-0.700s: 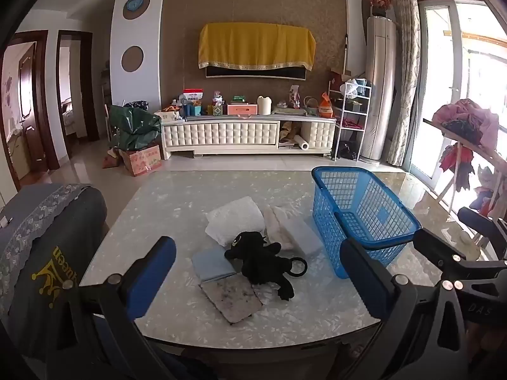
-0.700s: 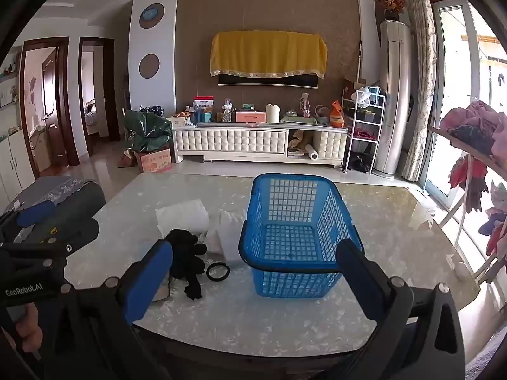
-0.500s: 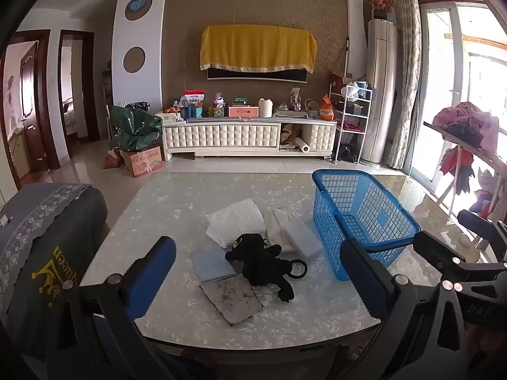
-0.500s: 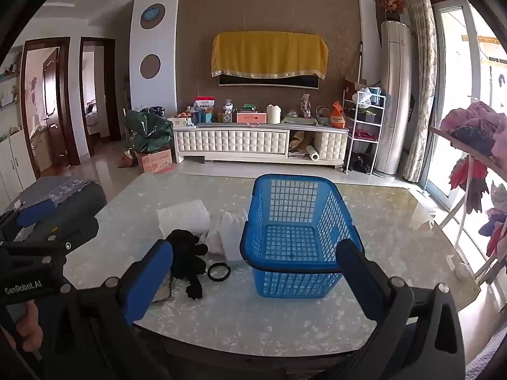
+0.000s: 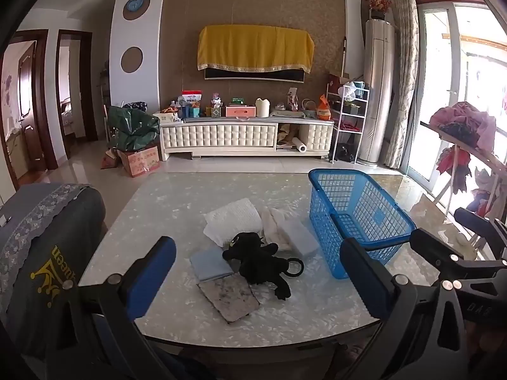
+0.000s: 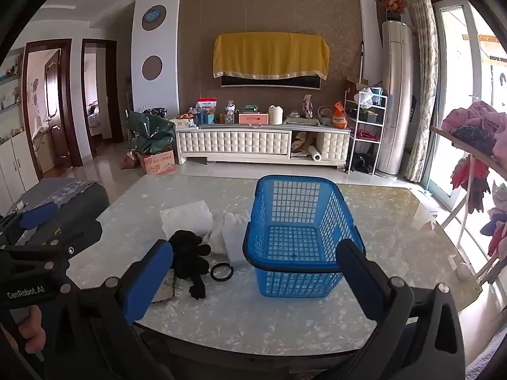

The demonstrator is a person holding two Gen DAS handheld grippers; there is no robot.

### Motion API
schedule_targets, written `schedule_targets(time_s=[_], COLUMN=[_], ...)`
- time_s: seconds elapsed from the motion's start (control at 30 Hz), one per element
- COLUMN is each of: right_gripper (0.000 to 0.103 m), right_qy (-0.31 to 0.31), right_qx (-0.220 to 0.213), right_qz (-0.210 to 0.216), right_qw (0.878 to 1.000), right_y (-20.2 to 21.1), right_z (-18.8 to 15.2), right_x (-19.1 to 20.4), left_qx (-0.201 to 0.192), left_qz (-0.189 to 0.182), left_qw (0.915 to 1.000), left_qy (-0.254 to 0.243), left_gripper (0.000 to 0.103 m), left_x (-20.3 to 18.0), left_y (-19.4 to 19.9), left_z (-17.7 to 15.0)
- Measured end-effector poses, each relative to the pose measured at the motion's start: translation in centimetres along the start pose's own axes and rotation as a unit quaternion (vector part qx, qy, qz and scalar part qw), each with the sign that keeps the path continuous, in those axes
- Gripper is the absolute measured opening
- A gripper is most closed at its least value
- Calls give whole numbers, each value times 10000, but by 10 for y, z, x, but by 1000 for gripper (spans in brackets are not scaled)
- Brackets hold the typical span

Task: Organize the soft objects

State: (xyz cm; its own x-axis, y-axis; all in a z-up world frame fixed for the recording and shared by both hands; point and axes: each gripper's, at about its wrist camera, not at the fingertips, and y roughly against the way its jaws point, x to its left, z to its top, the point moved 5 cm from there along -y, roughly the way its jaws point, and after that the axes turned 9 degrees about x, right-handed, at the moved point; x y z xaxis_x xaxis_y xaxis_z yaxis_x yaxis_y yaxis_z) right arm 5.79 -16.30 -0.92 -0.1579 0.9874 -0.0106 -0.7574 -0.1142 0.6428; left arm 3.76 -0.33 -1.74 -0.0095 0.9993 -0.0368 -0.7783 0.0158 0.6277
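A black plush toy [image 5: 258, 261] with a ring loop lies mid-table among soft items: a white folded cloth [image 5: 233, 220], a light blue cloth [image 5: 210, 264], a grey mottled cloth [image 5: 233, 297] and a pale pad [image 5: 299, 237]. An empty blue basket [image 5: 355, 215] stands to their right. My left gripper [image 5: 258, 277] is open and empty, held back over the near table edge. My right gripper [image 6: 253, 275] is open and empty, facing the basket [image 6: 301, 237], with the plush toy [image 6: 190, 258] to its left.
The marble table [image 6: 396, 240] has a rounded near edge. A chair with a grey cover [image 5: 41, 253] stands at the left. A clothes rack [image 6: 475, 158] stands at the right. A TV cabinet [image 5: 244, 137] lines the far wall.
Both views have shifted only slightly; the table items sit a touch lower and closer in the left wrist view. Both grippers stay open and empty.
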Motion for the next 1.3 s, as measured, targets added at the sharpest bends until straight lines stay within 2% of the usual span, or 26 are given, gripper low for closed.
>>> schedule_targets(time_s=[1.3], right_gripper=[103], right_qy=[10], right_qx=[-6], right_qz=[8], right_qw=[10000], right_y=[3], right_z=[-5], right_x=[3], left_qx=[-9], left_qz=[11], left_qw=[10000], left_qy=[-17], left_gripper=[103], left_x=[-1], left_y=[5], left_z=[-7])
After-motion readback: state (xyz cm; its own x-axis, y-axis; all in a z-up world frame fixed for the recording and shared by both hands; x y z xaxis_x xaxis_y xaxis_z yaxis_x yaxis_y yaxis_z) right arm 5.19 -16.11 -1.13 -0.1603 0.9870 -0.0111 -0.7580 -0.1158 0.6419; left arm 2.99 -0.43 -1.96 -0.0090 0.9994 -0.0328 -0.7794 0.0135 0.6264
